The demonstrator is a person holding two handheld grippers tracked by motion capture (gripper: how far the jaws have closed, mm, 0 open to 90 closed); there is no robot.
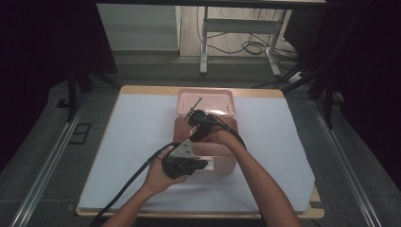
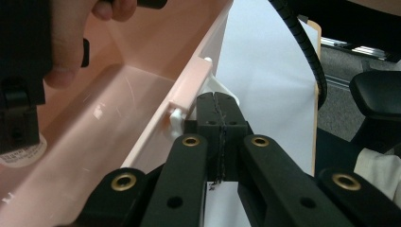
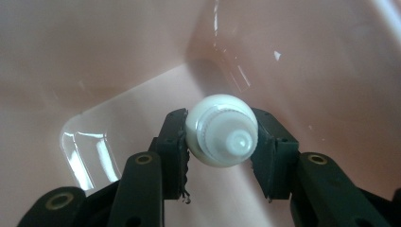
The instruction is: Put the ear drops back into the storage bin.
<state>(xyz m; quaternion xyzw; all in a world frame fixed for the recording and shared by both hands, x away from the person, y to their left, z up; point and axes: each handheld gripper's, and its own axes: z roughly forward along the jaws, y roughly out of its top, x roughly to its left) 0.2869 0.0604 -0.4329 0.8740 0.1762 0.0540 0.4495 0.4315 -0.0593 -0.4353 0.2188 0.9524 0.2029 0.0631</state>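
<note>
A pink plastic box (image 1: pixel 226 163) stands in the middle of the table with its lid (image 1: pixel 206 100) swung back. My right gripper (image 3: pixel 221 138) is shut on a small white bottle (image 3: pixel 220 127) with a ribbed cap, held above the box's pink floor (image 3: pixel 142 90). From the high view the right gripper (image 1: pixel 197 131) points down into the box. My left gripper (image 2: pixel 217 101) is shut, its tips beside the box rim (image 2: pixel 156 137) and against a white latch (image 2: pixel 224 90). It sits at the box's front wall, as the left gripper (image 1: pixel 204 164) shows from above.
A white sheet (image 1: pixel 137 142) covers the wooden table (image 1: pixel 142 89). The person's right hand (image 2: pixel 61 42) and the body of the other gripper hang over the box. A black cable (image 1: pixel 127 182) trails off the front edge. A dark chair (image 2: pixel 378 94) stands past the table edge.
</note>
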